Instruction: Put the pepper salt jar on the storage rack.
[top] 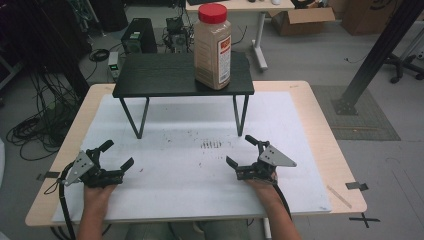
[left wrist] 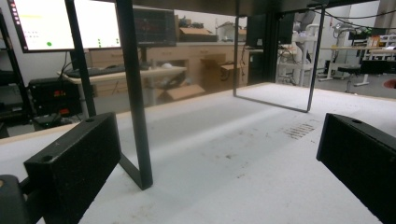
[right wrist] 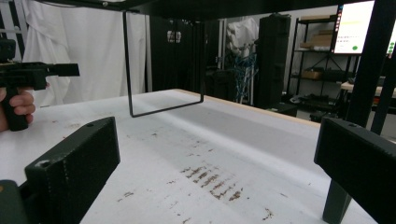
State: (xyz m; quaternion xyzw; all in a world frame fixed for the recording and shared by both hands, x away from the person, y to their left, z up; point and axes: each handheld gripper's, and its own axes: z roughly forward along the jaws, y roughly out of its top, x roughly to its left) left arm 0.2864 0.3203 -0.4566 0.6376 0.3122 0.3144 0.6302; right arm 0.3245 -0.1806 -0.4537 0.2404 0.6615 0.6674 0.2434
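Observation:
A tall jar (top: 213, 46) of tan powder with a red lid stands upright on the right end of a low black stand (top: 160, 76). The stand rests on thin metal legs at the far side of the white mat (top: 190, 192). My left gripper (top: 118, 154) lies near the mat's front left, held in a hand, open and empty. My right gripper (top: 239, 150) sits at the front right, likewise open with nothing between its jaws. In the left gripper view my left gripper (left wrist: 215, 158) faces a stand leg (left wrist: 135, 98). In the right gripper view my right gripper (right wrist: 215, 163) is spread wide, and the left gripper (right wrist: 32, 72) shows farther off.
Dark smudges (top: 211, 145) mark the mat between the grippers. The wooden table (top: 320, 125) ends just beyond the mat on every side. A slanted black post (top: 375, 55) stands off the table at the right. Cables (top: 35, 130), a computer tower (top: 138, 35) and cardboard boxes (top: 300, 20) lie on the floor.

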